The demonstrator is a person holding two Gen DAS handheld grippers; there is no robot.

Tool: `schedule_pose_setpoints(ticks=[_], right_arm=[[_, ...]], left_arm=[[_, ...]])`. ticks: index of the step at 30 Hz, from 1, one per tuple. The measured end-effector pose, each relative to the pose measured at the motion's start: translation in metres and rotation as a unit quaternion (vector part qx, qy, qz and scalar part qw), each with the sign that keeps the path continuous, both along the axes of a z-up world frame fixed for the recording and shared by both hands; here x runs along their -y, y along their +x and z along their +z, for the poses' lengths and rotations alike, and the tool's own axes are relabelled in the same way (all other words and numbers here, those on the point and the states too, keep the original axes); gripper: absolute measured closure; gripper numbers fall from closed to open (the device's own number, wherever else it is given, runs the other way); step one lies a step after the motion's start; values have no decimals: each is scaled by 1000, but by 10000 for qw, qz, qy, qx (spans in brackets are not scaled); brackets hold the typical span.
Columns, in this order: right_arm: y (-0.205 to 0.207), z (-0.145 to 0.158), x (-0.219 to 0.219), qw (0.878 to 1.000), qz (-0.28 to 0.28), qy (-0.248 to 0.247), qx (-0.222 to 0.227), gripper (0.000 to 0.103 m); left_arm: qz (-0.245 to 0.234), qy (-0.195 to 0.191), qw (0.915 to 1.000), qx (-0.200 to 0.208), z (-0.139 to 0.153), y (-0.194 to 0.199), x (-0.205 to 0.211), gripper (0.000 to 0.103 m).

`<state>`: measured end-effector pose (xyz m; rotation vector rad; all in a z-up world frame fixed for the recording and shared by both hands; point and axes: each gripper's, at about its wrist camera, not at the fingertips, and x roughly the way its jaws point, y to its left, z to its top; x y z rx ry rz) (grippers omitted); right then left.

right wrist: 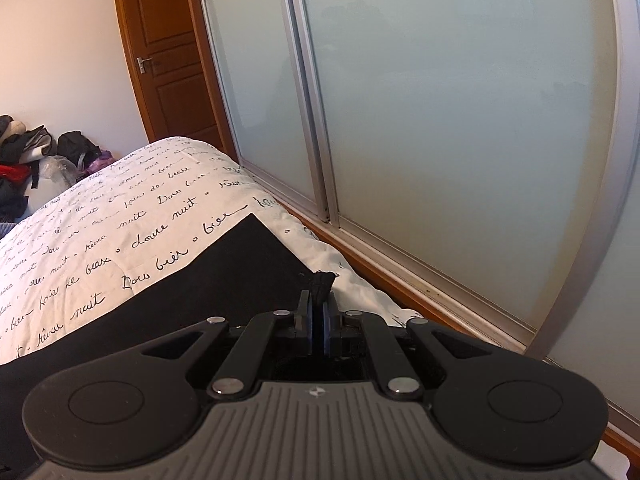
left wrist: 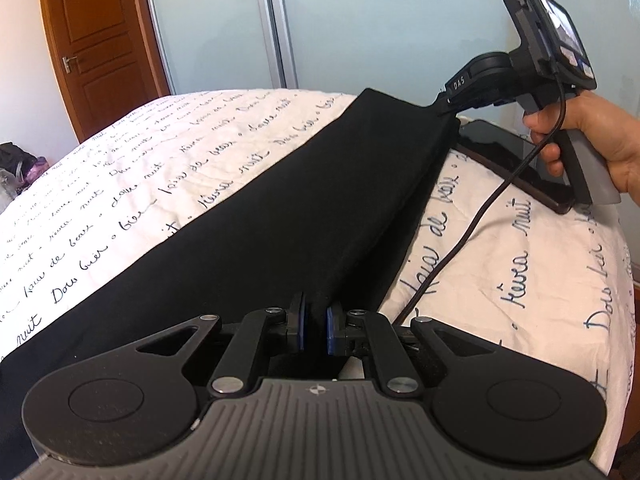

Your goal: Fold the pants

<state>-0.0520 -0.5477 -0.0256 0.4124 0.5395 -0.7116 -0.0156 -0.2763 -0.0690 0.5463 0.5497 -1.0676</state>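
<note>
Black pants (left wrist: 304, 208) lie stretched long across a bed with a white cover printed with script (left wrist: 120, 184). My left gripper (left wrist: 316, 322) is shut on the near edge of the pants, the cloth pinched between its blue pads. My right gripper (left wrist: 450, 106) shows in the left wrist view at the far corner of the pants, held by a hand (left wrist: 600, 136). In the right wrist view the right gripper (right wrist: 318, 316) is shut on a bunched corner of the pants (right wrist: 240, 280), with a tuft of cloth sticking out past the pads.
A dark flat tablet-like object (left wrist: 516, 160) lies on the bed under the right hand. A black cable (left wrist: 460, 248) trails across the cover. Frosted sliding wardrobe doors (right wrist: 440, 120) run along the bed's far side. A wooden door (left wrist: 100, 40) and a clothes pile (right wrist: 24, 160) stand beyond.
</note>
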Motion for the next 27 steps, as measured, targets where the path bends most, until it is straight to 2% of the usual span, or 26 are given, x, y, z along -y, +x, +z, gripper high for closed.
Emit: schedule_pose_setpoints(ticks=[2,4,5,6,8,10,11,14,16,18,19,22,23,25,27], right_arm=[[-1,-2,0,10000,-6,20,-54,96],[1,-4,1,9998,24,26,-201,88],[1,-3,2,9996,-31,-39,-268,78],[-2,-1,1,9995,-119,-129,-269,74],[-10,7,-1,9986,-335,-392,-132,70],[-18,16,-6,9973,-399,-619,57,70],[-20,20,-10,9977,-210,-618,198,69],[-15,23,-24,9968,619,-153,480,70],[-1,15,-28,9944,982,235,302,67],[9,4,-25,9946,914,496,30,66],[8,3,-23,9957,739,560,90,66],[-17,14,-23,9934,394,733,784,65],[-23,18,-26,9915,442,822,912,60],[-31,19,-33,9862,598,1158,1019,54],[-37,14,-40,9796,733,1537,1071,54]], left_arm=[[3,27,10000,-20,-2,1,1,85],[5,-22,10000,-54,0,1,-1,80],[-8,-61,10000,-72,2,1,-2,69],[-41,-117,9999,-90,5,0,-4,58],[-84,-232,9996,-99,10,-2,-8,45],[-124,-403,9991,-91,18,-4,-13,42],[-114,-490,9987,-110,22,-4,-14,41],[60,-567,9980,-266,25,3,-12,39],[170,-278,9984,-465,16,12,-4,40],[333,-74,9978,-567,9,17,2,47],[370,-106,9975,-593,9,18,0,47],[411,-402,9969,-545,18,19,-10,42],[485,-476,9964,-512,21,21,-11,40],[634,-629,9945,-544,27,25,-13,37],[803,-776,9911,-724,31,31,-17,31]])
